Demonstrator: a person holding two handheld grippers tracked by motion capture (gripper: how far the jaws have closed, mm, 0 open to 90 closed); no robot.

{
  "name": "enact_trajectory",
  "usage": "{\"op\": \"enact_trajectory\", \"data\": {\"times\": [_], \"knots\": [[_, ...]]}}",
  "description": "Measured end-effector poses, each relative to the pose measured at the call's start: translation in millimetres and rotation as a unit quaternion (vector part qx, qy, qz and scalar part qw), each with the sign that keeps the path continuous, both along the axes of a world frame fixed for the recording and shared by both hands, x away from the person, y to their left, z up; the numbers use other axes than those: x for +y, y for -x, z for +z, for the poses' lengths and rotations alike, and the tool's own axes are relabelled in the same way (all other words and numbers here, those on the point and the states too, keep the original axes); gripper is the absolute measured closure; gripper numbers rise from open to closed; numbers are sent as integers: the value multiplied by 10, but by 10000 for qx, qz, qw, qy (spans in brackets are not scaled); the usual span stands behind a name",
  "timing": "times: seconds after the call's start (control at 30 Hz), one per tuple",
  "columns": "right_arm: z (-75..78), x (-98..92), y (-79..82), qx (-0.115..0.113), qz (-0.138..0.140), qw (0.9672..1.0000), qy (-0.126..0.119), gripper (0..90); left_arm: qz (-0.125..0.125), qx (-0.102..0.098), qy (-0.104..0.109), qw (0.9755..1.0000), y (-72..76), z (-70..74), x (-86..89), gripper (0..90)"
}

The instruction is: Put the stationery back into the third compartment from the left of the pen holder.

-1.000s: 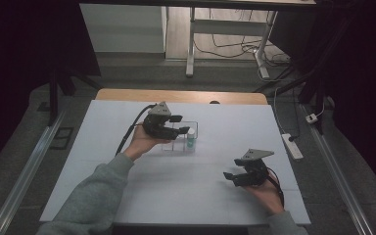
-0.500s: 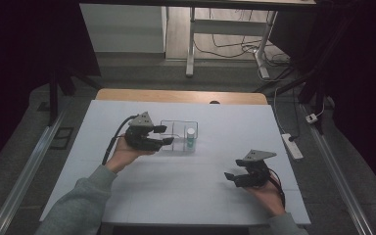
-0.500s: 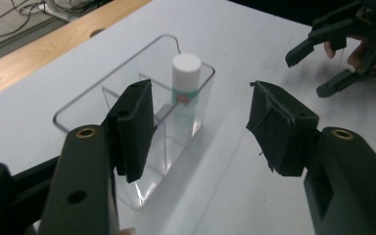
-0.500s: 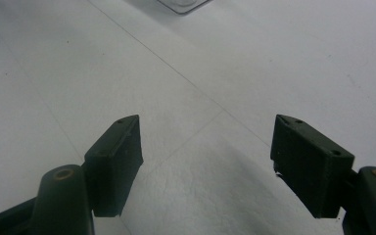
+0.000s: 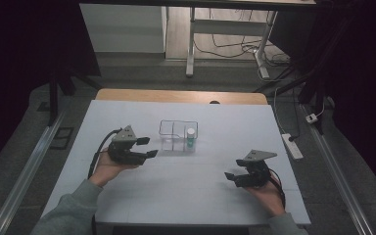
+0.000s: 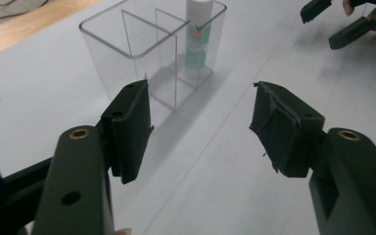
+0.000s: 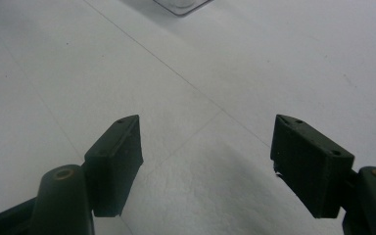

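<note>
— So, what do you see from up high?

— My left gripper (image 5: 144, 147) is just left of the clear box (image 5: 178, 135), not touching it. My right gripper (image 5: 237, 177) sits well apart, down to the box's right.

— And up close?

— My left gripper view shows the box has walls inside. A little white bottle (image 6: 199, 34) stands in its far part. The green label is too blurry to read.

— Holding anything?

— No. My left jaws have just been opening, with nothing between them. My right jaws stand wide over bare table (image 7: 200, 73).
</note>
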State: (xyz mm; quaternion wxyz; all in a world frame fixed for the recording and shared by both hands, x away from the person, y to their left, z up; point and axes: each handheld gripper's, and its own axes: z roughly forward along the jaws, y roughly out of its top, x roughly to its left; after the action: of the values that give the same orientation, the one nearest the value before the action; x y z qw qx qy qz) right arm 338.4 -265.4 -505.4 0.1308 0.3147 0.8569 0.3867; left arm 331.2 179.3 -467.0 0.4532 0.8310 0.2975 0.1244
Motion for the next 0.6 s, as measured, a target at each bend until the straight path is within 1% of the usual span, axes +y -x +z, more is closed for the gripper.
{"op": "enact_trajectory", "data": {"times": [0.13,0.2,0.27,0.37,0.6], "knots": [[1,-6,0,2,-8,10000,-39,272,101,97,29,9999,79,-77,96,382],[2,-6,2,7,-15,10000,-42,272,153,155,10,9998,108,-118,139,381],[3,-7,5,3,-19,10000,-44,272,203,164,-52,9996,135,-145,180,377],[3,-10,7,-1,-24,10000,-47,272,282,182,-88,9994,175,-180,246,370],[3,-12,8,-3,-25,10000,-38,272,502,281,-72,9983,284,-273,409,369]]}}
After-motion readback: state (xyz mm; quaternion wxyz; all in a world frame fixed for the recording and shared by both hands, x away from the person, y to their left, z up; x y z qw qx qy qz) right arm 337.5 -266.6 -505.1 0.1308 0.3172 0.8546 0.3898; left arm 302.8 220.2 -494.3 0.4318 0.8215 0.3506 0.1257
